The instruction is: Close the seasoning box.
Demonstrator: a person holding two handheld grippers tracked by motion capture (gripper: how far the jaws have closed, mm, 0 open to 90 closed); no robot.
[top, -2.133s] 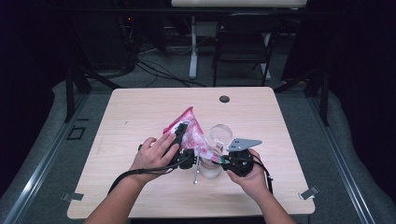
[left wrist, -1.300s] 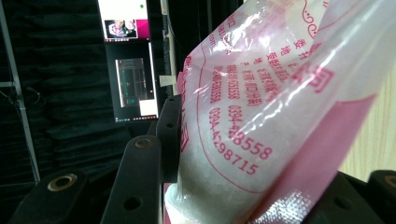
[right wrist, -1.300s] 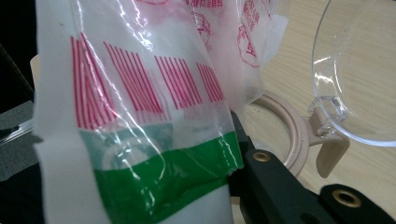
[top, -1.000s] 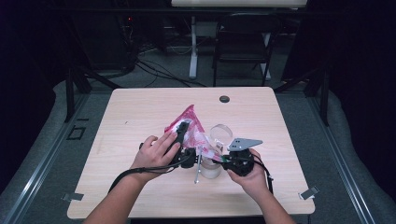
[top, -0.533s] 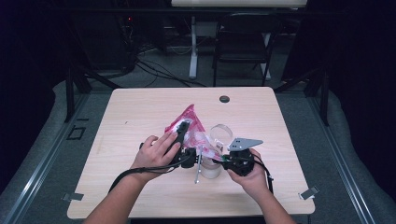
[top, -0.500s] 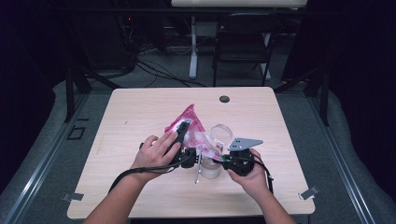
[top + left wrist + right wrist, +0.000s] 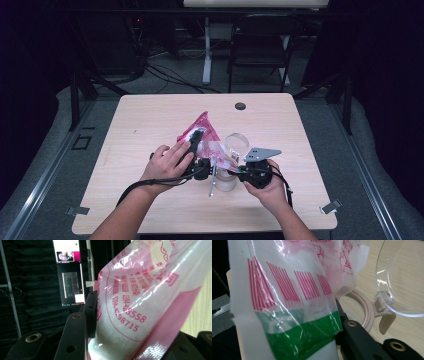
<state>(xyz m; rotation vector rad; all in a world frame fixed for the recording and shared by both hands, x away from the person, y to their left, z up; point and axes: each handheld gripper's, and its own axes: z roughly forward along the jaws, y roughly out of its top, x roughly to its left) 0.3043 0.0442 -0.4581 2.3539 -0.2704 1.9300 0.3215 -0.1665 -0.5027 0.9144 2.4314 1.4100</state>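
A pink and white plastic bag [image 7: 201, 134] is held up over the middle of the table between both hands. My left gripper [image 7: 204, 165] is shut on it; in the left gripper view the bag [image 7: 140, 302] fills the gap and a black pad [image 7: 90, 312] presses its side. My right gripper [image 7: 239, 174] grips the bag's other end, where a green strip [image 7: 299, 332] crosses the plastic beside my black finger [image 7: 362, 340]. Under the bag stands a small jar [image 7: 225, 181] with a beige rim [image 7: 365, 312] and a clear flip lid [image 7: 404, 277] swung open.
A thin metal stick [image 7: 212, 181] lies by the jar. A dark round cap [image 7: 240, 106] sits in the wooden table [image 7: 150, 125] near its far edge. A chair [image 7: 260, 50] and cables stand on the floor beyond.
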